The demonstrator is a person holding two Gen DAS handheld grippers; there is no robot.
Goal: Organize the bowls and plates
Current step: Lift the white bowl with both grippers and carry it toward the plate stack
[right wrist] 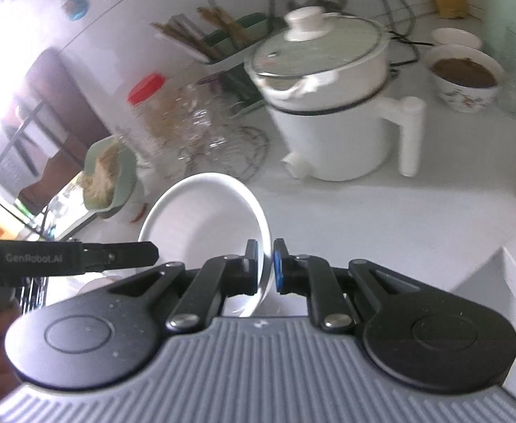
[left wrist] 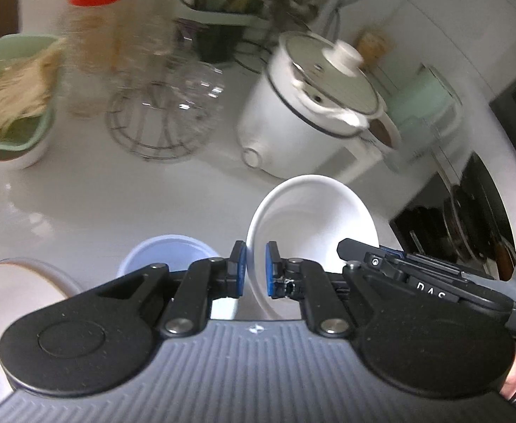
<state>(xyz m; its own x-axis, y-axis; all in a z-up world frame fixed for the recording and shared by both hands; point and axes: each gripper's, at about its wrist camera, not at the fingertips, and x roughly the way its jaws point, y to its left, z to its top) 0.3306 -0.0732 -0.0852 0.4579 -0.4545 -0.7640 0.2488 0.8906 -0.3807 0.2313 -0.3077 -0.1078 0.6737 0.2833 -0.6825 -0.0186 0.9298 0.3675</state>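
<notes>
Now, at the far left of the left wrist view a green tub [left wrist: 18, 112] of pale noodles sits on the white tabletop [left wrist: 117, 190], with a red-capped jar [left wrist: 94, 46] and a wire rack [left wrist: 155, 123] just right of it. Nearer, a white dish with a brown rim [left wrist: 14, 285] lies at the left edge, and a pale blue bowl [left wrist: 168, 253] sits beside it. The left tongs [left wrist: 255, 269] are clamped on the left rim of a white bowl [left wrist: 314, 218], which is tilted up on edge off the tabletop. The right tongs [left wrist: 358, 248] reach in from the right and meet the bowl's opposite side. Beyond it stands a white electric pot [left wrist: 311, 116] with a glass lid.

In the right wrist view, the left tongs [right wrist: 145, 255] come in from the left at the white bowl [right wrist: 205, 218]. The right tongs [right wrist: 265, 268] are pinched tight on that bowl's right rim. Farther right stands the electric pot [right wrist: 332, 105], then a patterned bowl of brown food [right wrist: 464, 77] at the far right.
</notes>
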